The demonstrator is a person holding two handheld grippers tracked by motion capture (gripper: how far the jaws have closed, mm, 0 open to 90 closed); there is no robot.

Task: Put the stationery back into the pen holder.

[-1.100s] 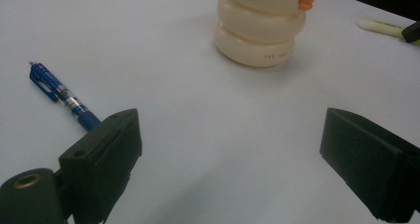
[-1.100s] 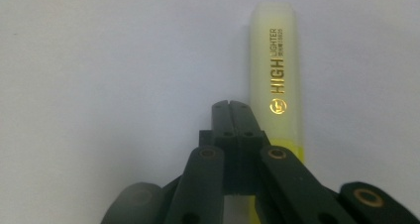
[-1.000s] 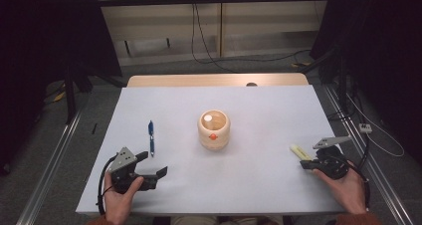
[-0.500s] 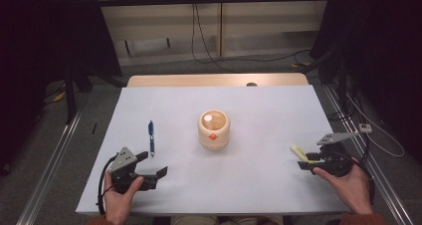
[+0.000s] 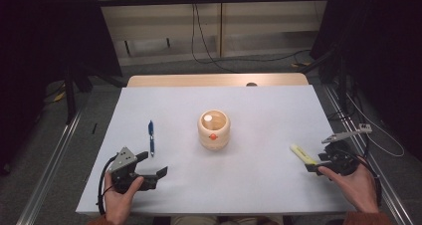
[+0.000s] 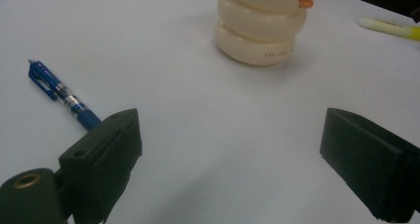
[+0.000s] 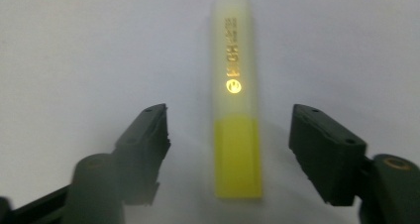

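Note:
A yellow highlighter (image 5: pixel 302 154) (image 7: pixel 235 100) lies flat on the white table (image 5: pixel 263 105) at the right. My right gripper (image 5: pixel 314 163) (image 7: pixel 230 130) is at its near end. Its jaws have just been opening, and the highlighter's yellow end lies between them with a gap on both sides. A blue pen (image 5: pixel 151 138) (image 6: pixel 62 92) lies at the left. My left gripper (image 5: pixel 153 164) (image 6: pixel 230 135) stands wide open just in front of the pen, with nothing between its jaws. A cream ringed pot (image 5: pixel 214 129) (image 6: pixel 260 28) with an orange dot stands upright in the middle.
The table's front edge runs right under both hands. Metal rails (image 5: pixel 54 155) flank the table on both sides. A wooden strip (image 5: pixel 214 80) borders the far edge. Cables trail on the floor beyond.
The right gripper's jaws have spread apart around the near end of the highlighter, which still lies on the table. The left hand and gripper have kept still.

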